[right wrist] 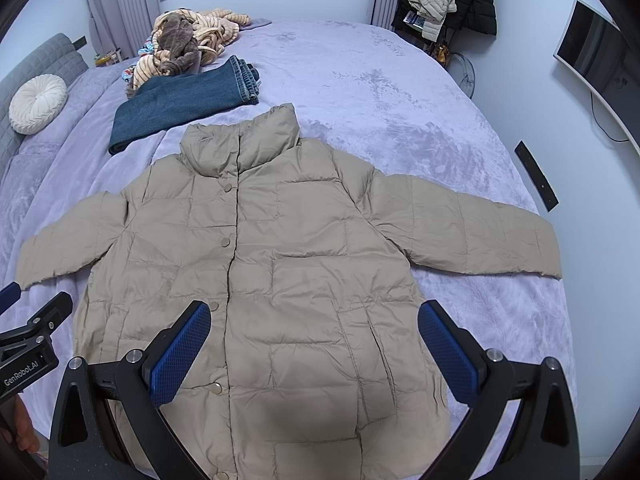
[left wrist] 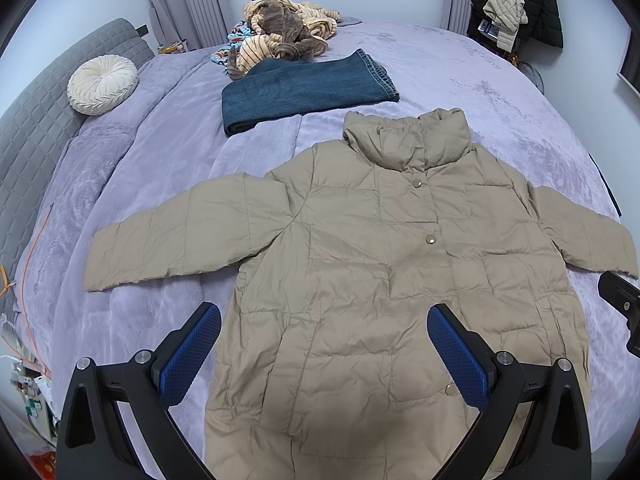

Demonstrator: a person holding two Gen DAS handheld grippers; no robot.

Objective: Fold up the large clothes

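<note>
Left wrist view: the beige puffer jacket [left wrist: 360,280] is lying front-up on the lavender bed cover [left wrist: 460,80], snapped closed, collar pointing away, both sleeves spreading out to the sides.
Left gripper [left wrist: 324,344]: it is hovering above the jacket's lower front, blue pads [left wrist: 190,356] standing wide apart, gripping nothing.
Right wrist view: the same jacket [right wrist: 280,280] is filling the middle, its hem running off the bottom edge.
Right gripper [right wrist: 314,344]: it is hanging over the lower front too, jaws spread wide, nothing between them.
Left sleeve side: in the right wrist view the other gripper's black body is showing at the left edge, near the sleeve cuff; whether it is touching cloth, I cannot tell.
Folded jeans [left wrist: 304,88]: they are sitting just beyond the collar, apart from it.
Striped pile [left wrist: 280,36]: tan and brown clothes are bunching up farther back, against the jeans.
Round cushion [left wrist: 102,85]: it is resting by the grey headboard [left wrist: 36,128].
Far corner: dark coats [right wrist: 452,0] are hanging there.
</note>
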